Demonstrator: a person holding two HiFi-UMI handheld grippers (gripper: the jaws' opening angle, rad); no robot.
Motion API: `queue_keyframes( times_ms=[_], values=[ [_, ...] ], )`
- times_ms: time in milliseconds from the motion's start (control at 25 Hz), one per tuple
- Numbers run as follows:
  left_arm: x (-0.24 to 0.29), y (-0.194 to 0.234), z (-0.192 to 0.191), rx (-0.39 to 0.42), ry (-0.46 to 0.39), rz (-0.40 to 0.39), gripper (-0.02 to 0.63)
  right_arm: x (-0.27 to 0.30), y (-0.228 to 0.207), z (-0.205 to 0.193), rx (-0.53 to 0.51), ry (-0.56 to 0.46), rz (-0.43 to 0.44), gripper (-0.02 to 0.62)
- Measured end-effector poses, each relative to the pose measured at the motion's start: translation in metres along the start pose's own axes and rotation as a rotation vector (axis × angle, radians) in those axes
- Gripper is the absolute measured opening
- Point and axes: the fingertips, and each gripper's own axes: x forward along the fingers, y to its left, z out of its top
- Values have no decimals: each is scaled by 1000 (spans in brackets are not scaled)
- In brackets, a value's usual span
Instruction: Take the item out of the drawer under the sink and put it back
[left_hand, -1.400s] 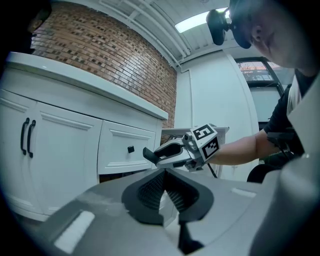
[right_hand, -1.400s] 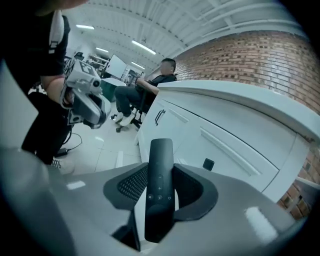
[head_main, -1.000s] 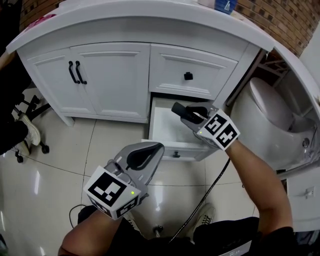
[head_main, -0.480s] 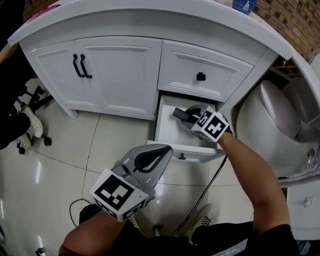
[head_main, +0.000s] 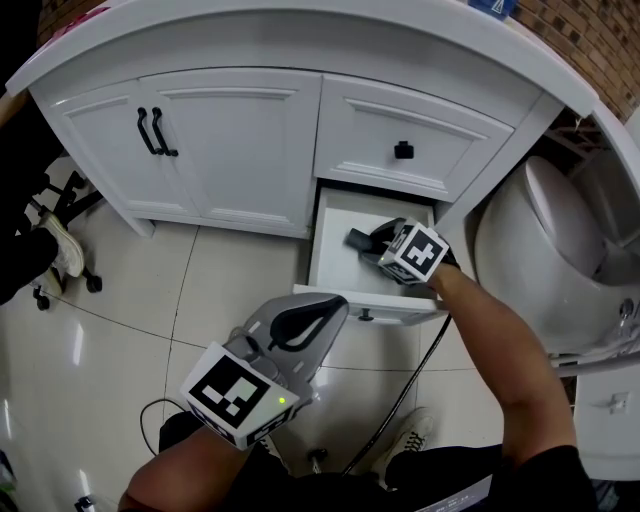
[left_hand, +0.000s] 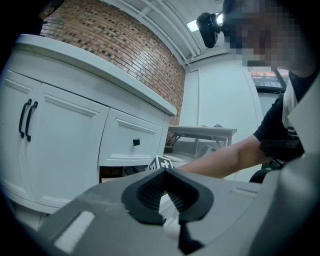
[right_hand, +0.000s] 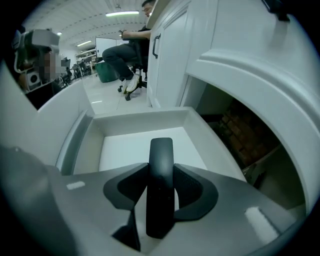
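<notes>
No words or numbers are showing clearly enough to read. The cube (head_main: 237, 398) on the left gripper (head_main: 300, 318) is showing black and white square patterns, not letters. The cube (head_main: 415, 252) on the right gripper (head_main: 372, 242) is showing the same kind. A blue thing (head_main: 492, 6) on the surface (head_main: 300, 30) is showing a white mark, cut off at the edge.

Cabinet doors (head_main: 210, 150): white, a closed pair, black bar handles (head_main: 158, 132) at the meeting edge.
Upper drawer front (head_main: 445, 140): closed, black knob (head_main: 403, 151).
Toilet (head_main: 540, 240): white, just right of the cabinet.
Brick wall (head_main: 590, 40): red-brown.
Floor (head_main: 110, 340): glossy pale tiles.
Seated person (right_hand: 131, 47) — on a wheeled chair, one castor (head_main: 95, 284) visible at left.
</notes>
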Motion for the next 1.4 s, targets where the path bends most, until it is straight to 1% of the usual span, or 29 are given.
queue_keyframes(
  times_ms=[80, 280, 360, 480, 800, 840, 920, 1000, 1040, 1160, 1240, 1320, 1400],
  values=[
    [0, 0, -1, -4, 1, -3, 6, 1, 2, 0, 1, 0, 10, 164],
    [2, 2, 1, -16, -12, 4, 6, 11, 5, -4, -19, 35, 23, 164],
    [2, 1, 0, -13, -3, 0, 6, 13, 8, -2, -31, 36, 32, 166],
    [1, 1, 2, -13, -15, 1, 6, 11, 11, 2, -36, 35, 32, 166],
    [-2, -1, 0, -4, -2, -2, 6, -12, 3, 19, -42, -12, -48, 159],
    [-3, -1, 0, -1, 1, -3, 6, -17, 2, 22, -45, -17, -67, 147],
    [-4, -1, 0, 2, 0, 0, 6, -28, 0, 27, -57, -32, -118, 82],
    [-7, -1, 1, 3, -5, 5, 6, -43, -3, 35, -68, -66, -175, 29],
    [-8, -1, 2, 3, -8, 8, 6, -51, -6, 39, -70, -84, -205, 14],
    [-11, -2, 4, 9, -12, 19, 6, -80, -13, 51, -59, -148, -285, 8],
    [-12, -4, 4, 22, -8, 24, 6, -106, -12, 60, -40, -215, -321, 8],
    [-14, -6, 3, 32, -3, 28, 6, -137, -6, 70, -2, -306, -339, 8],
    [-17, -9, 3, 32, -3, 28, 6, -169, 6, 76, 61, -414, -344, 8]
  ],
)
